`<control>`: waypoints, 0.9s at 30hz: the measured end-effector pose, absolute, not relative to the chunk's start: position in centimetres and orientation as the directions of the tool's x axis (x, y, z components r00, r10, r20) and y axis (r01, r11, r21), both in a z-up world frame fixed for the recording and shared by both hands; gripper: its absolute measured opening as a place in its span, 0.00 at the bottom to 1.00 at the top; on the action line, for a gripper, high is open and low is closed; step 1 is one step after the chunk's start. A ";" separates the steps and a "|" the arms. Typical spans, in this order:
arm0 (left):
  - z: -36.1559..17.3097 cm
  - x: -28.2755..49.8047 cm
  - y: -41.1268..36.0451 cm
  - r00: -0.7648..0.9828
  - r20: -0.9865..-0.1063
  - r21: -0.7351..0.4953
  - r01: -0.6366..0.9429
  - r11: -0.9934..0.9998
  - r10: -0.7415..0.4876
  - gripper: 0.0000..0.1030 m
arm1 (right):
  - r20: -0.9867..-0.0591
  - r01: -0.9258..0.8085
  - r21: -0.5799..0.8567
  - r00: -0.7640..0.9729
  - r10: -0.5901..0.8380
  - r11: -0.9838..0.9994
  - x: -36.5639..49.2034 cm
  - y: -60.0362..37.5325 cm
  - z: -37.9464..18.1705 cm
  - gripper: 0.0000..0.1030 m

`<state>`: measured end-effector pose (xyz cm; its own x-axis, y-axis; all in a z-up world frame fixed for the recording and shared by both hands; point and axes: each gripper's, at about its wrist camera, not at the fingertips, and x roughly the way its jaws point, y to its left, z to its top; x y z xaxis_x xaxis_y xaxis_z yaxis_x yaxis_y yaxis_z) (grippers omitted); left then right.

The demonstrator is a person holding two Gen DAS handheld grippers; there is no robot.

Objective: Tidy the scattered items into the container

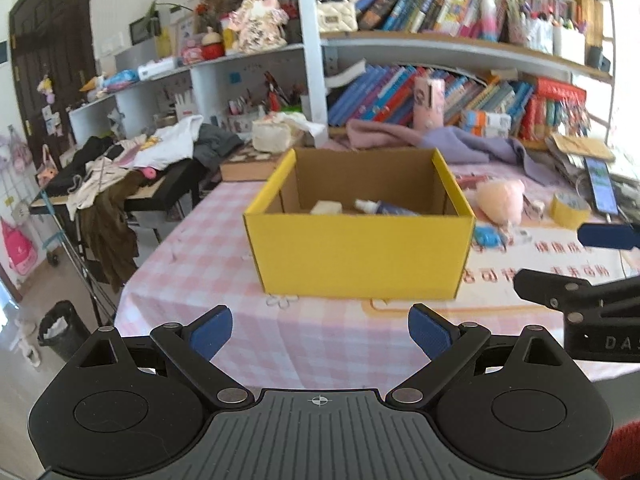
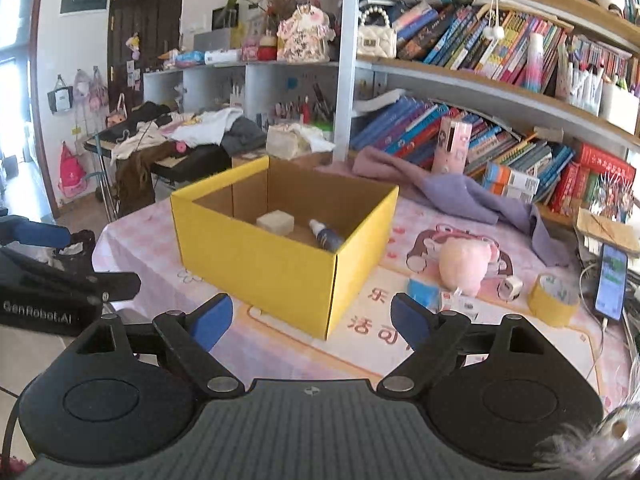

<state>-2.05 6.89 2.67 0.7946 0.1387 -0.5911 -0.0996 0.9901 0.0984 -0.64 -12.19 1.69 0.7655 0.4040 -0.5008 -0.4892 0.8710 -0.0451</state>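
While both of your tongs hang empty over the near edge of the surface (image 2: 280, 360), the choice that matters is which hand goes for the loose items, and they all lie to the right of the yellow box (image 2: 256, 264). Your right tongs (image 2: 312, 320) stand wide open with nothing between the blue pads, and from them the cluster sits at about one to two o'clock, near, while the box fills twelve o'clock and a little left. Your left tongs (image 1: 320, 334) are just as wide and just as empty; from them the box is dead ahead at twelve and the cluster is off at two o'clock, beyond the box's right wall, so the right hand is the nearer one. Count what is out: one pink plush toy (image 2: 464, 266), one small blue packet (image 2: 424, 292) just beside it at its lower left, one small white gadget (image 2: 510, 286) on its right, one yellow tape roll (image 2: 554, 300) further right, and some small white thing between the packet and the gadget that I cannot make out. Already inside the box are two things: one pale block (image 2: 276, 222) and one dark bottle with a white cap (image 2: 326, 236). The blue packet is closest to your right tongs. It looks squarish, with no clear long axis to line the pads against.
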 end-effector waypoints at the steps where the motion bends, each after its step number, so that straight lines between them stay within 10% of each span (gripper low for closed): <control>1: 2.5 -2.1 6.8 0.792 -0.596 0.100 -0.095 0.990 0.136 0.94 | -0.509 -0.490 -0.045 0.761 0.402 0.871 -0.7 -12.2 1.6 0.85; 27: 1.2 -1.9 4.6 0.756 -0.652 0.076 -0.020 0.997 0.065 0.97 | -0.590 -0.443 -0.056 0.738 0.328 0.895 -1.1 -14.2 0.8 0.95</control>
